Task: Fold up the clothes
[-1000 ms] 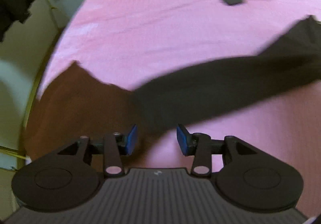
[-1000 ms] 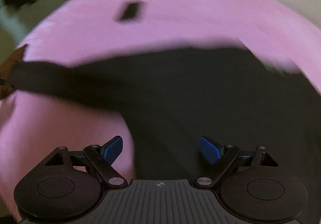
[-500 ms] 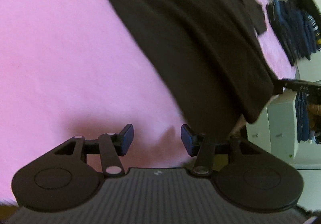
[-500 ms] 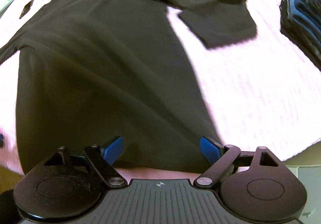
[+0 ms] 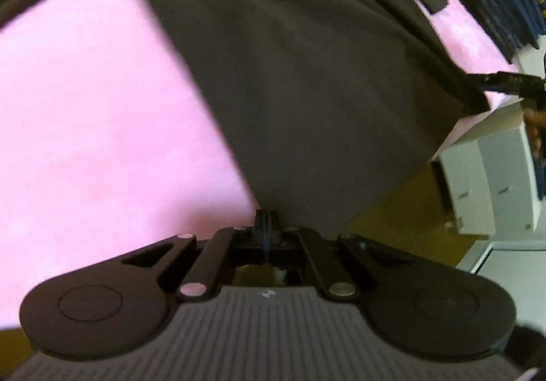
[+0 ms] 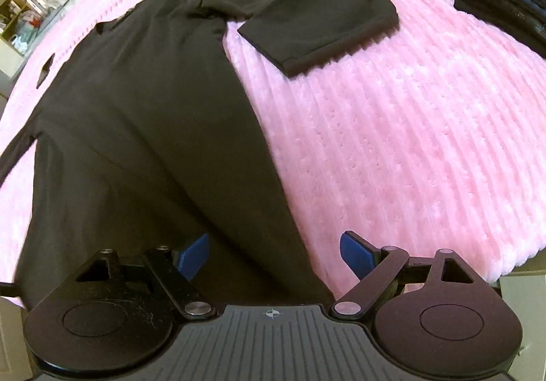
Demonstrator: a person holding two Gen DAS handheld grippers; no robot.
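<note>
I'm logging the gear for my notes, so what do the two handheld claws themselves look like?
Both look like the same build: a grey ribbed body with a small logo at its front edge, flanked by two round black discs, with black linkage arms on silver pivot pins. The right claw carries blue pads on its fingertips. On the left claw the pads barely show. No cables or sleeves are visible.

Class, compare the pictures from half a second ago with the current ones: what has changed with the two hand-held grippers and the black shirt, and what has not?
The left hand-held gripper has closed its fingers on the hem of the black shirt; half a second ago they were apart. The right hand-held gripper stays open over the hem, holding nothing. The shirt still lies spread on the pink blanket, sleeve out.
</note>
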